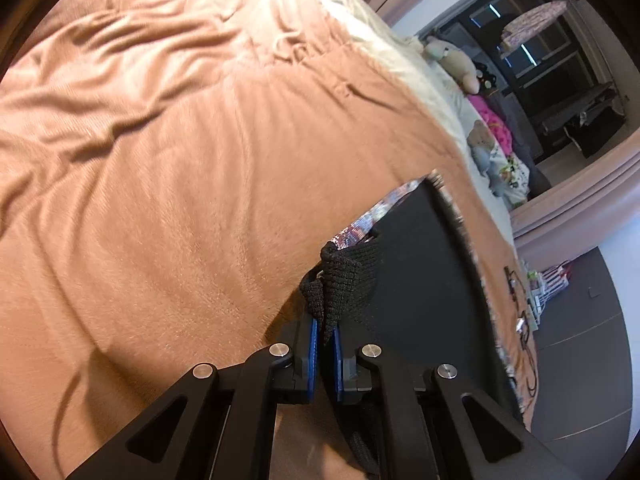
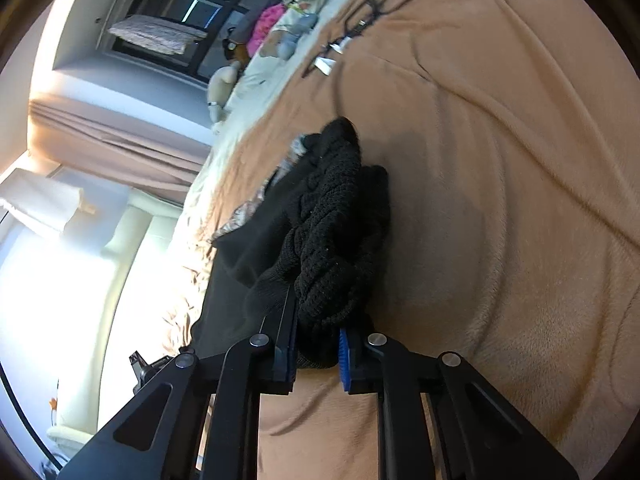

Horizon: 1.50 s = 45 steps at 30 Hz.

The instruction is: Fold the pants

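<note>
The black pants (image 1: 420, 280) hang over an orange-brown bedspread (image 1: 160, 200). My left gripper (image 1: 326, 326) is shut on the pants' black knitted waistband (image 1: 344, 280), which pokes out above the blue pads. The smooth black cloth stretches away to the right, with a patterned lining (image 1: 368, 216) at its far edge. In the right wrist view my right gripper (image 2: 318, 340) is shut on a thick bunch of the same knitted band (image 2: 336, 232). The pants' smooth cloth (image 2: 256, 240) runs off to the left of it.
Stuffed toys (image 1: 456, 60) and a pink cushion (image 1: 496, 120) sit along the bed's far side. Black cables (image 2: 368, 12) and a white tag lie on the bedspread (image 2: 500, 160). Curtains (image 2: 120, 136) and a bright window (image 2: 48, 280) lie beyond the bed edge.
</note>
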{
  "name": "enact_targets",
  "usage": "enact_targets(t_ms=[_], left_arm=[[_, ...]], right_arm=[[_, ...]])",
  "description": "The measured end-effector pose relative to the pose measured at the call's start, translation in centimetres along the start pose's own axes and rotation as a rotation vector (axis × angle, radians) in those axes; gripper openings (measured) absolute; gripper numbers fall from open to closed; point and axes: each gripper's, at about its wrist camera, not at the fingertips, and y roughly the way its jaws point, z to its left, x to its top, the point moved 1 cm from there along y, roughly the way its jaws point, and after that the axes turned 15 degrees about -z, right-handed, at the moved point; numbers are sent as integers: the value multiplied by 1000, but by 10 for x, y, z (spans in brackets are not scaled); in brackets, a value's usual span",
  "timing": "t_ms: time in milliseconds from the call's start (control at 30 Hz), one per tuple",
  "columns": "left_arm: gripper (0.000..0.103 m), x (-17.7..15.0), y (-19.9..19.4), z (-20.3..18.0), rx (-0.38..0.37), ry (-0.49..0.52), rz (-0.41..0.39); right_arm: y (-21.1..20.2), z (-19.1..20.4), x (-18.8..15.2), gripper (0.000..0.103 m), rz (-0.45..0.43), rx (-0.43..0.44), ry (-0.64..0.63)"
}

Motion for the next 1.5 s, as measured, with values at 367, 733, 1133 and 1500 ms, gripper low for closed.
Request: enact_targets(t_ms=[367,733,1133,1500], left_arm=[[7,-4,-67,2,-3,-26,16],[7,-41,-139,37,2,-92,23],[7,-90,-221,77,-13,-193,11],[7,-121,-260,96,-14,-204,26]], right_arm=[[-31,6,-3,12,44,29,-30],[-65,10,6,12,102,21,-69],[-100,19,6,12,159,-3,-153],[-124,14,2,12,188,-17,-179]])
